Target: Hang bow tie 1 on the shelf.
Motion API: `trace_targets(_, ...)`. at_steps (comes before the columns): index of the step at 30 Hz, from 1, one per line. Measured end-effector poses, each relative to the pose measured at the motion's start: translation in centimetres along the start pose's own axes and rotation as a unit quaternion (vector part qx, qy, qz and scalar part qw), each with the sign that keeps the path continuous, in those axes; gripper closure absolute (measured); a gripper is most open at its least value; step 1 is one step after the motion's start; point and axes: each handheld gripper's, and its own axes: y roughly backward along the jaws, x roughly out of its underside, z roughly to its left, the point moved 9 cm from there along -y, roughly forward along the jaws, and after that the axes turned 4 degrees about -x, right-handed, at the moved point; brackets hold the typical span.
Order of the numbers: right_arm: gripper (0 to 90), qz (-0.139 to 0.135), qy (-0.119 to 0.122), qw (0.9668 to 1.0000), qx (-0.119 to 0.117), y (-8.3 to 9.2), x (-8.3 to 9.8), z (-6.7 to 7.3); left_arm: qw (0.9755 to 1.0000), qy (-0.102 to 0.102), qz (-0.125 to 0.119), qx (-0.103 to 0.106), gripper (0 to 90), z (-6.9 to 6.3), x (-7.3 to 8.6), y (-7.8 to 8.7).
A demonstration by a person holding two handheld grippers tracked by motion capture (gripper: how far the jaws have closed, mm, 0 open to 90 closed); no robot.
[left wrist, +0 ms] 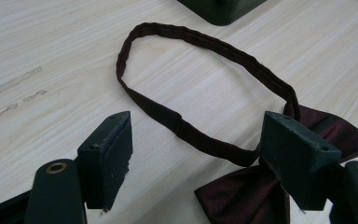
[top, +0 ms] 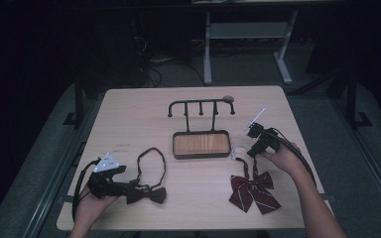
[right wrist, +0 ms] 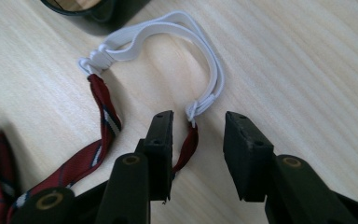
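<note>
A light wooden table (top: 129, 106) holds a black hook stand with a wood-lined tray (top: 201, 144) at its centre. No brand, label or writing can be read on anything here. Below and left of the tray lies a dark maroon bow tie (top: 148, 194) with its neck loop (left wrist: 205, 44) curled toward the tray. The left gripper (left wrist: 200, 154) rests at the bow, jaws spread wide, one on each side of the strap, pressing nothing. Below and right of the tray lies a red striped ribbon bow (top: 253, 192) with a white elastic band (right wrist: 168, 25) beside the tray's corner. The right gripper (right wrist: 198, 140) is lowered over that band's end, jaws part open, strap between them, not pinched.
</note>
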Motion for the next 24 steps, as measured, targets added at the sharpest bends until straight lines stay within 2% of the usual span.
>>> trace_targets(3, 67.3, 0.002, 0.004, 1.0, 0.004, -0.1, -0.09, 0.03, 1.0, 0.001, -0.001, 0.0, 26.1, 0.0, 0.0, 0.0)
trace_targets(10, 68.7, 0.016, 0.01, 0.9997, 0.017, -0.61, -0.12, -0.07, 1.0, 0.001, -0.001, 0.0, 26.1, 0.0, 0.02, -0.01)
trace_targets(17, 75.5, 0.021, 0.022, 0.9992, 0.025, -0.79, -0.35, -0.02, 1.0, 0.004, -0.001, -0.001, 26.1, 0.05, 0.11, 0.01)
trace_targets(19, 79.8, 0.022, 0.025, 0.9991, 0.025, -0.82, -0.42, 0.03, 1.0, 0.004, -0.001, -0.001, 26.1, 0.05, 0.12, 0.04)
trace_targets(24, 83.3, 0.02, 0.024, 0.9994, 0.018, -0.69, -0.38, 0.11, 1.0, 0.006, -0.002, -0.002, 26.1, 0.11, 0.16, 0.15)
